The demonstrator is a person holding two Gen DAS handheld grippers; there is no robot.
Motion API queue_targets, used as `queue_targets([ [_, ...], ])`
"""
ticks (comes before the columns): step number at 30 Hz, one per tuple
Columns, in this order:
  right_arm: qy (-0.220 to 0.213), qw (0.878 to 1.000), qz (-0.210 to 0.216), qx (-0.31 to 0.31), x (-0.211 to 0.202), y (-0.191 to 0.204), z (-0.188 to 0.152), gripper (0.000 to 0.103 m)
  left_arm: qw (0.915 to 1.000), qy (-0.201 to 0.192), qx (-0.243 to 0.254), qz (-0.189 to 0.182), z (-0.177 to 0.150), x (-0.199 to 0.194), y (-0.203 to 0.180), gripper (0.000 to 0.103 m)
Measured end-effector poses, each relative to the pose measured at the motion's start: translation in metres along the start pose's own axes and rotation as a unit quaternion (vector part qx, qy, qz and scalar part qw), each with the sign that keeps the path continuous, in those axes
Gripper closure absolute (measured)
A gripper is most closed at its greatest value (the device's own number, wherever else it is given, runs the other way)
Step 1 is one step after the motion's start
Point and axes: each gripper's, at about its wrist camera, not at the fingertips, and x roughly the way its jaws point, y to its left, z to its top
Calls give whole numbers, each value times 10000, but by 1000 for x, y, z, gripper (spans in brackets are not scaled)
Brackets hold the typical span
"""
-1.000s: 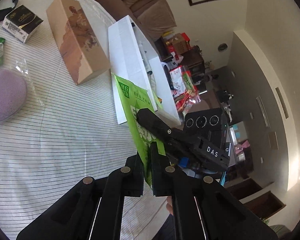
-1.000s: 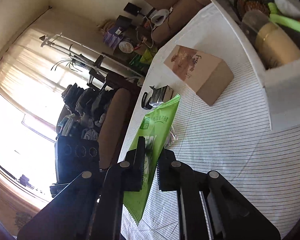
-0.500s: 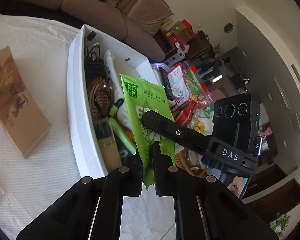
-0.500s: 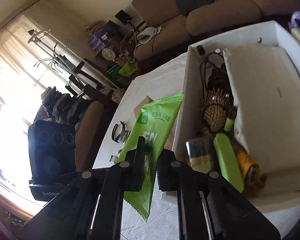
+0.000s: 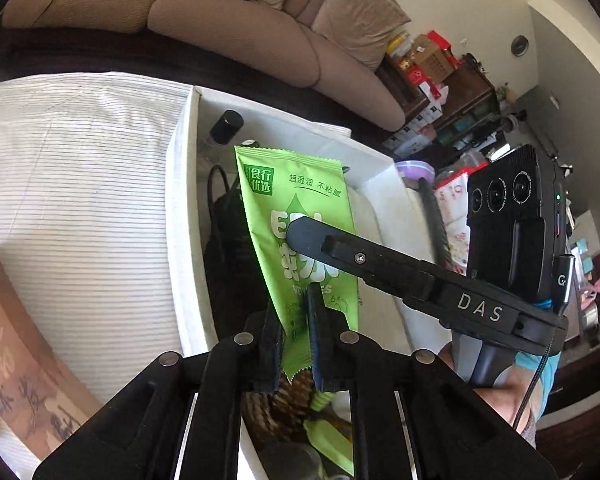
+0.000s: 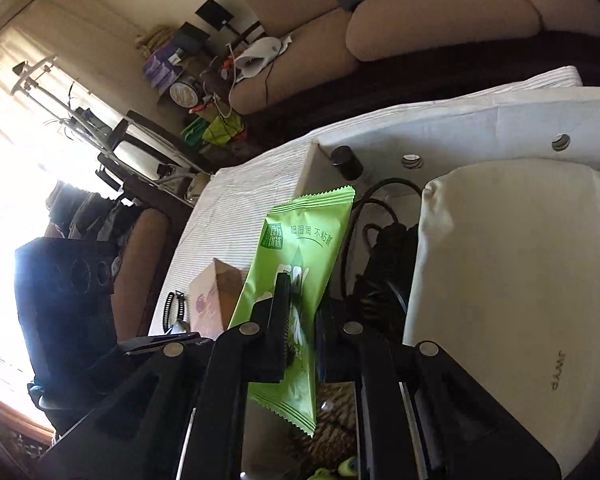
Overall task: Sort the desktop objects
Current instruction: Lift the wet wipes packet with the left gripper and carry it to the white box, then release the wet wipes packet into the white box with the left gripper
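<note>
A green wet-wipe packet [image 5: 300, 240] hangs above the open white storage box [image 5: 180, 216]. Both grippers pinch it. My left gripper [image 5: 298, 328] is shut on its lower end. My right gripper [image 6: 302, 320] is shut on the same packet [image 6: 300, 264], and its finger crosses the packet's face in the left wrist view [image 5: 340, 248]. The box [image 6: 460, 128] holds a black cable bundle [image 6: 384, 272], a white pouch [image 6: 512, 288], a black-capped bottle [image 6: 346, 162], a hairbrush [image 5: 288, 404] and a green item [image 5: 328, 440].
A brown carton [image 5: 24, 360] lies on the striped tablecloth [image 5: 80, 208] left of the box. A black watch strap [image 6: 172, 312] lies past the carton [image 6: 216, 300]. A beige sofa [image 5: 240, 32] runs behind the table. Cluttered shelves stand at far right.
Both grippers carried the packet from over the tablecloth to above the box interior, moving further along the box. Both have stayed shut on the packet.
</note>
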Motion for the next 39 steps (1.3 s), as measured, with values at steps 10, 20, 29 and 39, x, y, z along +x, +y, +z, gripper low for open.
queue_targets([
  [10,94,9994,-294,159,40,-31,18,92,9985,-141,386,375,-3,-6,0,76],
  [20,38,9987,-484,175,28,-19,13,69,9976,-262,374,524,-13,-35,1,72],
  [29,-120,9921,-1198,-353,-27,14,3,58,9936,-224,607,925,-30,-49,-13,64],
  [39,64,9684,-2377,-755,-70,32,-42,16,9922,-243,595,1065,-61,-61,-50,16],
])
